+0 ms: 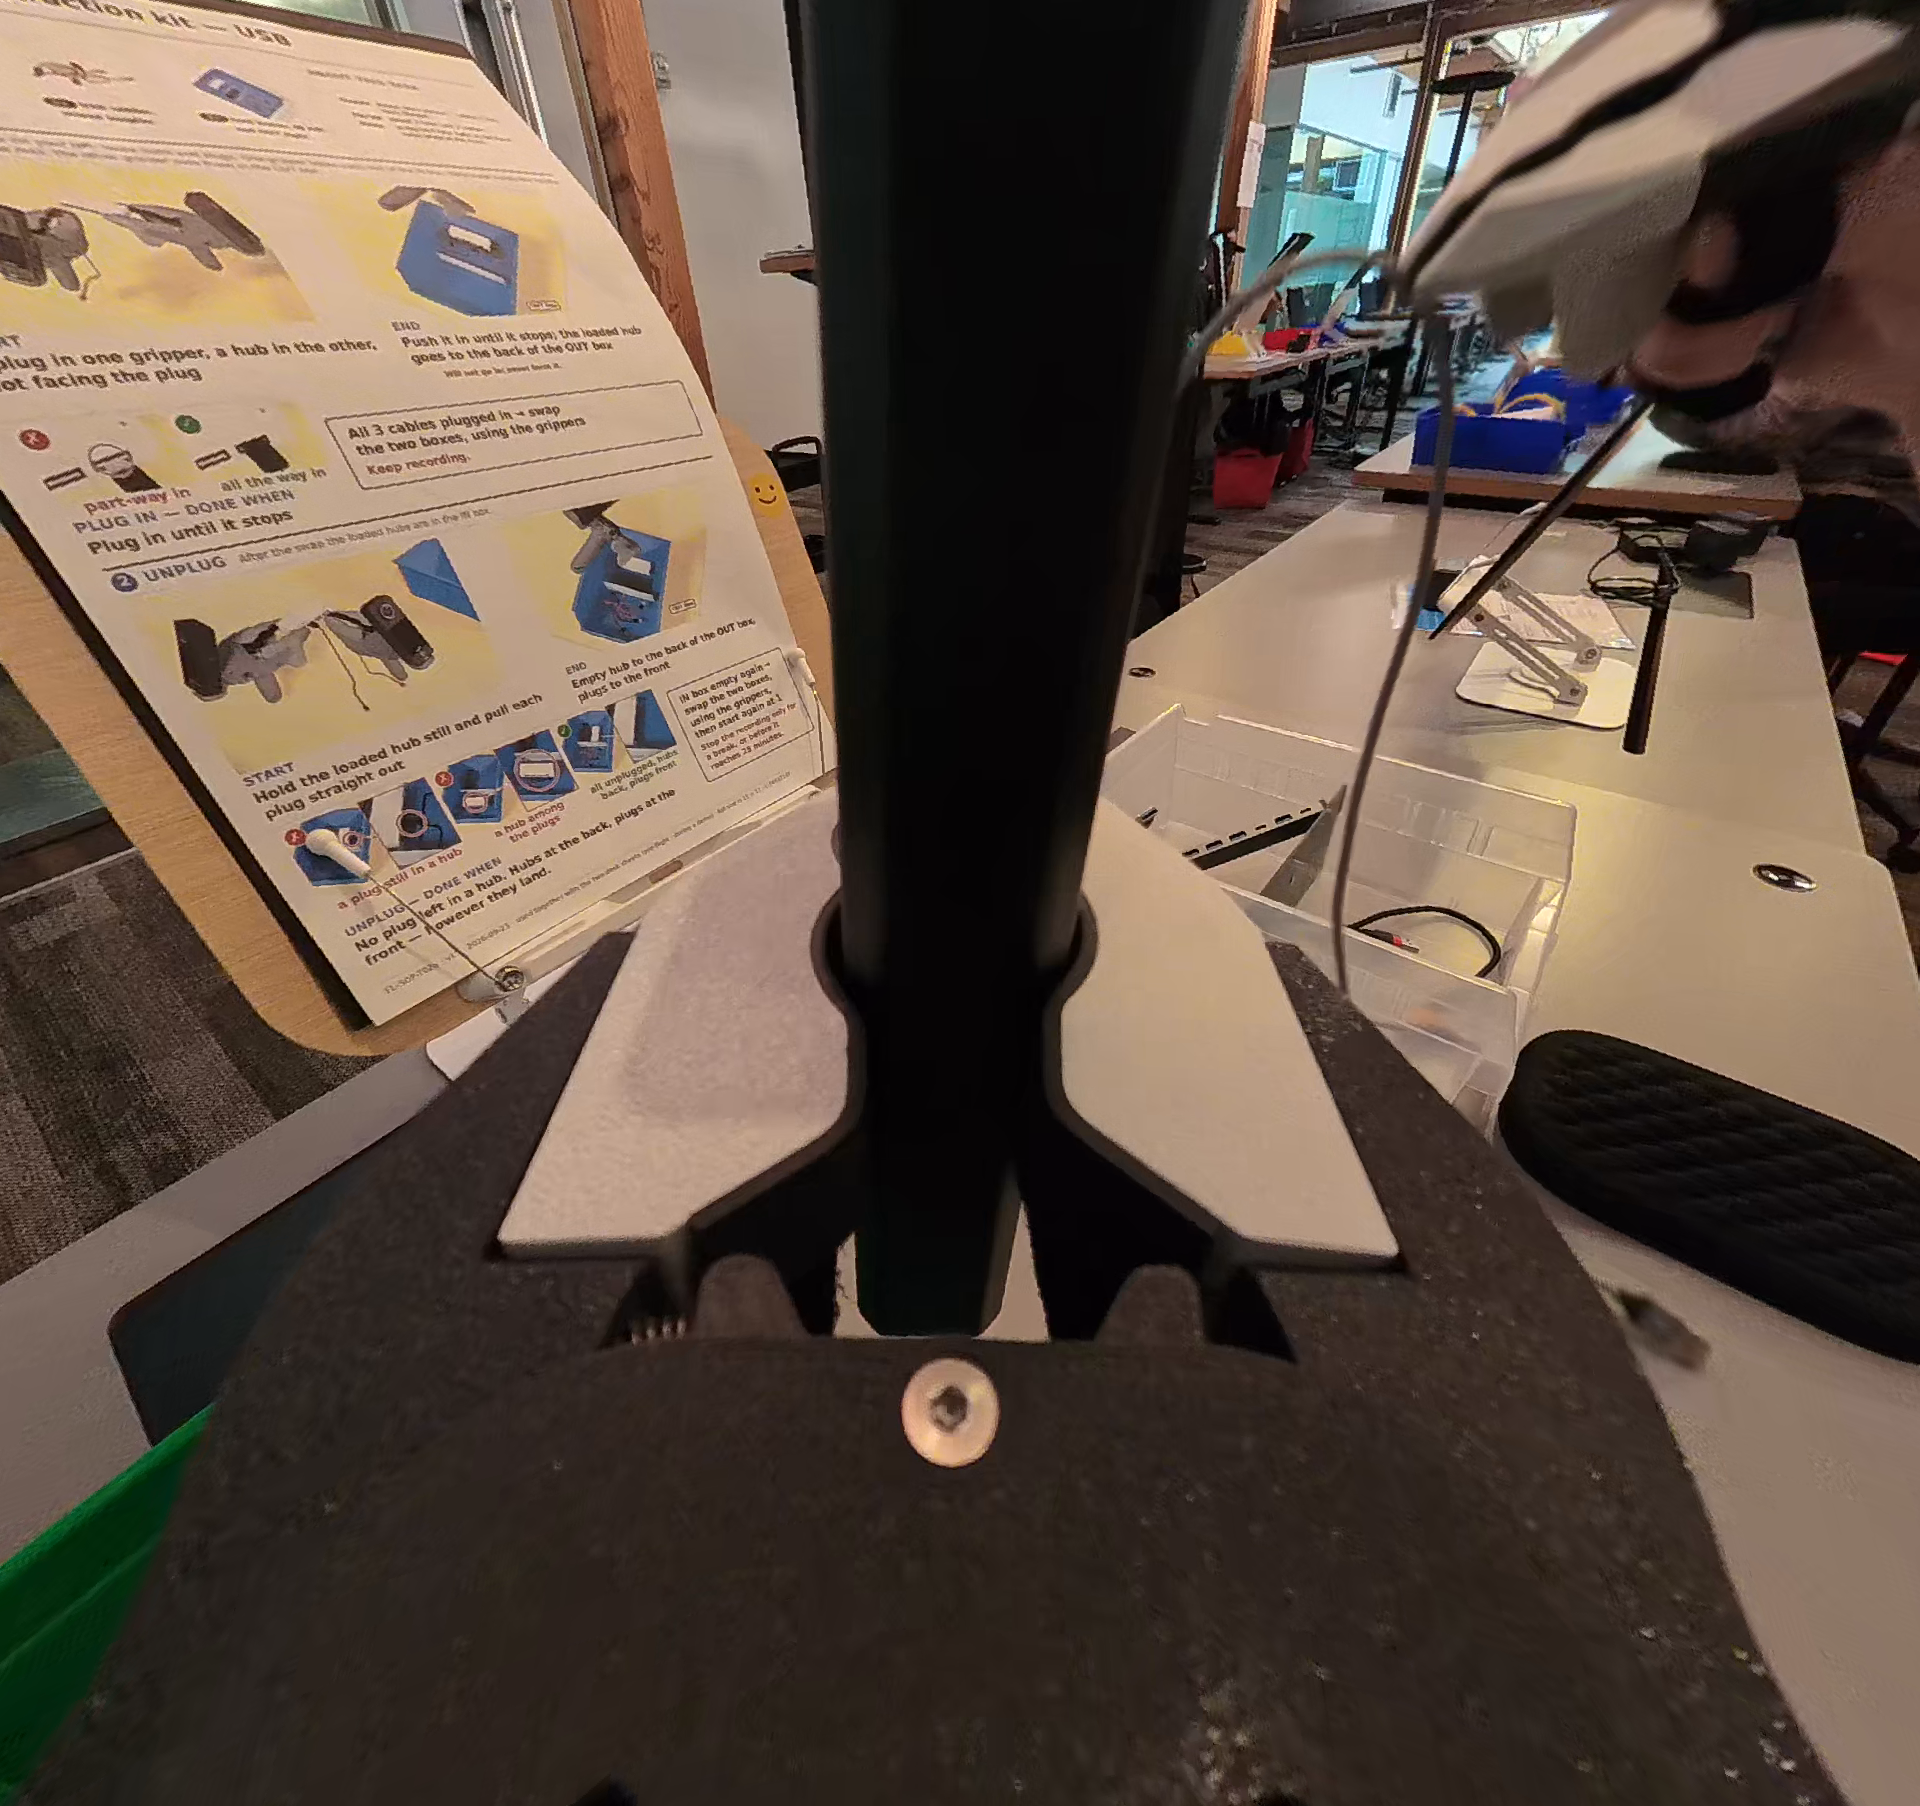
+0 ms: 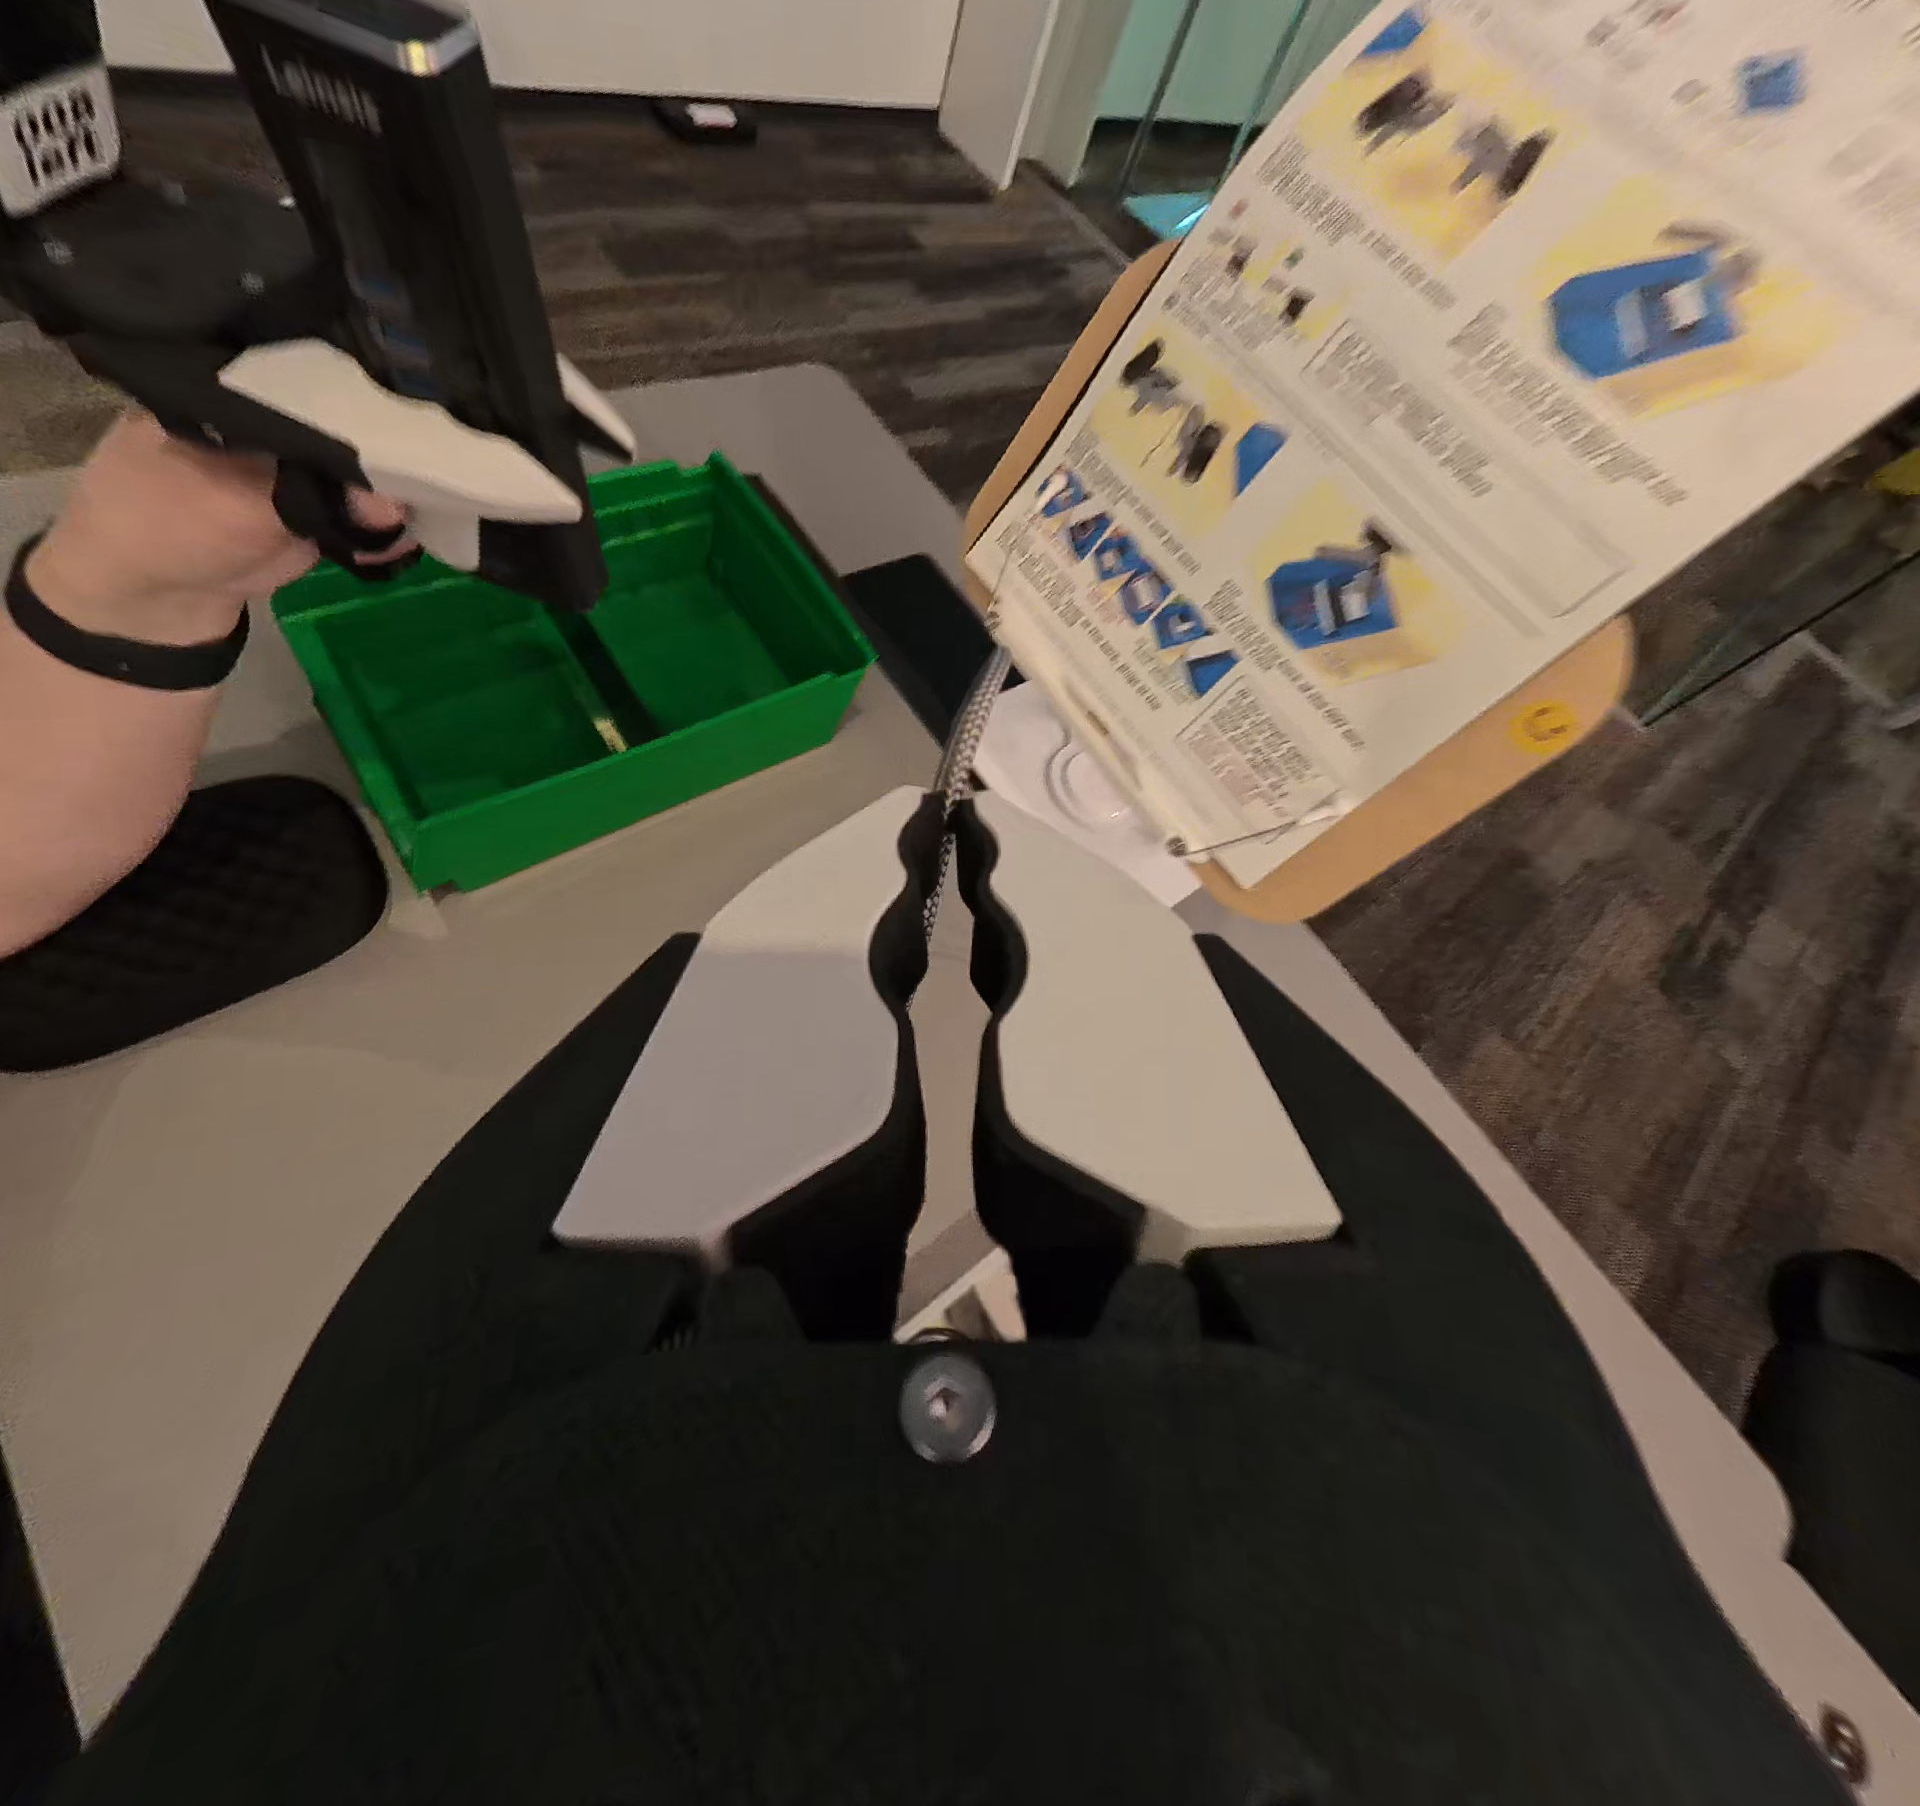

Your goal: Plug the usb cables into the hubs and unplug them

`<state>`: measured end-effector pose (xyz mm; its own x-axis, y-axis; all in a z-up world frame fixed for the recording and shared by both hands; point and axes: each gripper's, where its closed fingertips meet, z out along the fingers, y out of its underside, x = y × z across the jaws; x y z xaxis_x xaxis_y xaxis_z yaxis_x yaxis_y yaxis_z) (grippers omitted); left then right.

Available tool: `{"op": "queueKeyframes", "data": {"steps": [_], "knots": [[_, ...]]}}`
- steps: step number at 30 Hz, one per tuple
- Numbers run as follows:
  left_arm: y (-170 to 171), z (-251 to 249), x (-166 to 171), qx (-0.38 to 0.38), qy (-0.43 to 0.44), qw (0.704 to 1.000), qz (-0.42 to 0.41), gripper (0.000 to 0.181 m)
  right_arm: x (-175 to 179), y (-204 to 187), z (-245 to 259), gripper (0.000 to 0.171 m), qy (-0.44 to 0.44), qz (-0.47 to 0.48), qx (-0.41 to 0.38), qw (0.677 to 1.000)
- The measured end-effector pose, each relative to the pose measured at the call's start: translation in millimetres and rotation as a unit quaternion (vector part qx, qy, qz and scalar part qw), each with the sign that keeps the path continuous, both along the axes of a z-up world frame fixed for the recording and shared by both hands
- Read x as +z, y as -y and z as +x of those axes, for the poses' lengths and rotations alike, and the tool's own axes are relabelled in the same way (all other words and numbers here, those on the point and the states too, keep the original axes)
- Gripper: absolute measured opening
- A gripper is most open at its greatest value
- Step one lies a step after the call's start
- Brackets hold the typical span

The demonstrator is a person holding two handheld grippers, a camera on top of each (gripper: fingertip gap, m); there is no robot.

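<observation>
Below, green bin [image 2: 582, 707] (visibly empty)

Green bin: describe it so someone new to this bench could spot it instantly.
Start at the grey table in the right wrist view, left of the clipboard with the instruction sheet. The green bin sits there, open-topped, beside a black wrist rest, with the left claw holding the black USB hub above it. It is the only green container; the other bin is clear plastic.

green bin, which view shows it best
The right wrist view: the green bin sits whole on the table, open top visible, below the black hub held in the left claw. The left wrist view catches only a green corner.
</observation>
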<state>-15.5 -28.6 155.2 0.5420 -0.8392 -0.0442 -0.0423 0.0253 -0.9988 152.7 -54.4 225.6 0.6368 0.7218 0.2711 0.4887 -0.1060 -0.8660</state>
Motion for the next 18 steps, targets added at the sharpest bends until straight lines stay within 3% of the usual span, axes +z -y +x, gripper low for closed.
{"op": "queueKeyframes", "data": {"steps": [13,18], "knots": [[-3.8,16.7,-14.6,-0.001,-0.03,1.0,-0.008,0.033,191.3,23.7,82.1,0.004,-0.079,0.13,-0.1,0.983],[-4.8,24.8,-21.9,-0.004,-0.046,0.999,-0.011,0.03,222.6,25.4,112.8,0.004,-0.085,0.144,-0.144,0.975]]}}
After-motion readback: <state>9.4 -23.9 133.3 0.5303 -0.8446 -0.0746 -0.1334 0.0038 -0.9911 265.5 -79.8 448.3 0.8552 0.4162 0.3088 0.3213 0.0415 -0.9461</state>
